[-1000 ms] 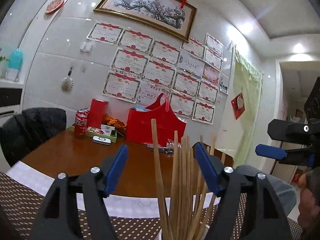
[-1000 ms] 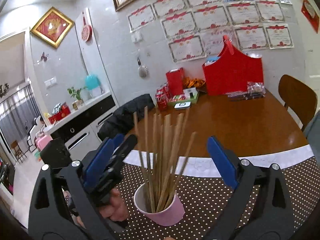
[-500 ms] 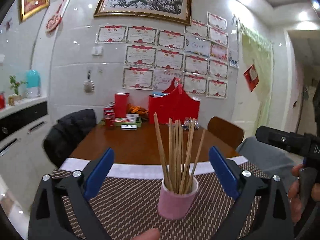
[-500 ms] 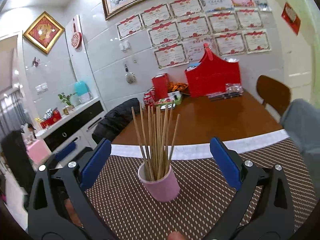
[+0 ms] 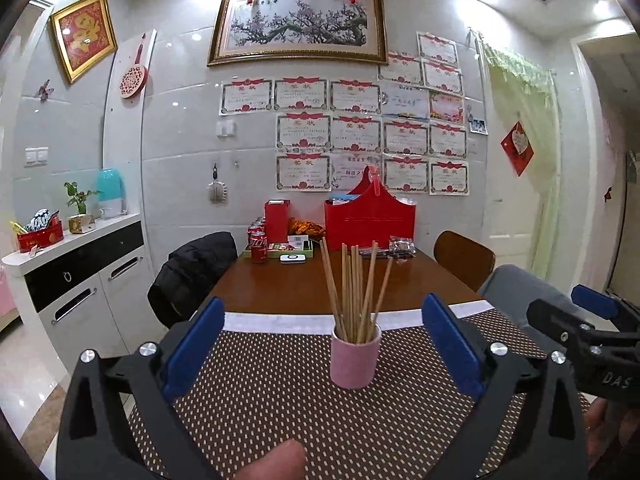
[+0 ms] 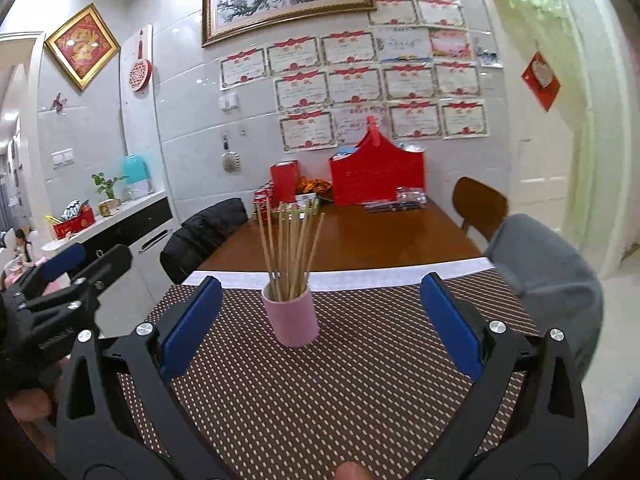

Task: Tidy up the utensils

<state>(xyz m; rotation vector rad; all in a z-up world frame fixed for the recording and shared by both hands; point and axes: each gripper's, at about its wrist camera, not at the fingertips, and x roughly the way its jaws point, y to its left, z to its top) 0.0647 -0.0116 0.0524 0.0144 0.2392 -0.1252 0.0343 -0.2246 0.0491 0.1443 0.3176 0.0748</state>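
Observation:
A pink cup [image 5: 354, 360] stands upright on a brown dotted placemat [image 5: 280, 400], holding several wooden chopsticks [image 5: 352, 288]. My left gripper [image 5: 320, 344] is open and empty, held back from the cup, which sits between its blue pads. In the right wrist view the cup [image 6: 292, 318] and chopsticks [image 6: 290, 254] stand ahead, left of centre. My right gripper [image 6: 318, 322] is open and empty, short of the cup. The right gripper also shows at the right edge of the left wrist view [image 5: 592, 320], and the left gripper at the left edge of the right wrist view [image 6: 64, 272].
The brown wooden table [image 5: 320, 284] carries a red bag [image 5: 370, 220], a red box [image 5: 277, 216], cola cans [image 5: 258, 246] and a tray at its far end. A chair with a black jacket [image 5: 192, 276] stands left, a wooden chair [image 5: 464, 258] right. A white cabinet [image 5: 80, 280] is at left.
Both grippers have pulled back from the cup of chopsticks, which now looks smaller and farther away. The cup stands still on the placemat. Both grippers stay open.

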